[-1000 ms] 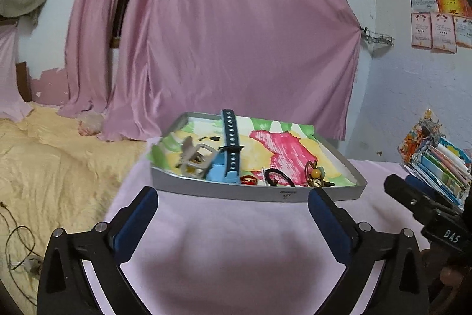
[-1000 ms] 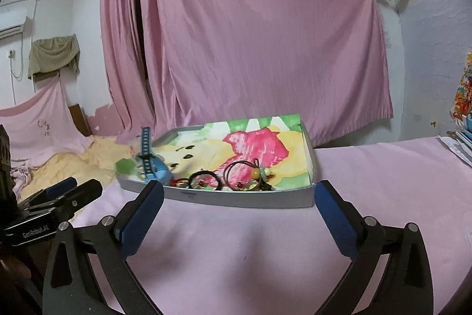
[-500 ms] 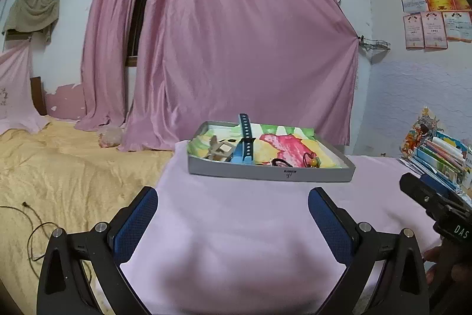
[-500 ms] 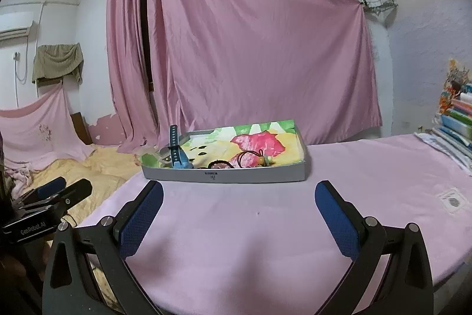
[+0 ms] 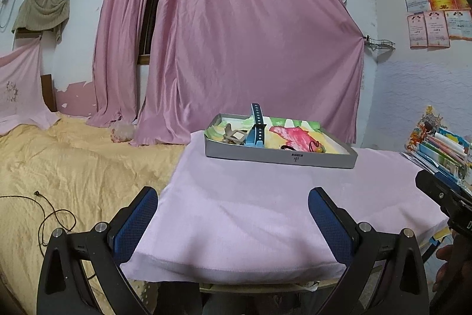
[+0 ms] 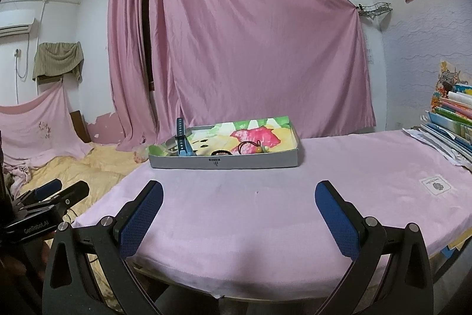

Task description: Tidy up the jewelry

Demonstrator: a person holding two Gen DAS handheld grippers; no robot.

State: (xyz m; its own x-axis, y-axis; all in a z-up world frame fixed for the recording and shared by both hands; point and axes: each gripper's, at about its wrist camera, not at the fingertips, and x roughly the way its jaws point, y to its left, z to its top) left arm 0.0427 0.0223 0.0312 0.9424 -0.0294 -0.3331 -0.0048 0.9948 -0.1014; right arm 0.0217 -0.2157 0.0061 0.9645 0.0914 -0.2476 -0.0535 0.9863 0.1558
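At the near edge of the pink-covered table (image 6: 339,167), the left gripper (image 5: 233,214) and the right gripper (image 6: 239,208) each hang with jaws spread wide, holding and touching nothing, both levelled toward the far side. There the grey tray (image 5: 280,157) sits well apart from them, holding a blue watch strap (image 5: 257,126) standing upright, black hair ties (image 6: 246,145) and a beige clip (image 5: 233,135).
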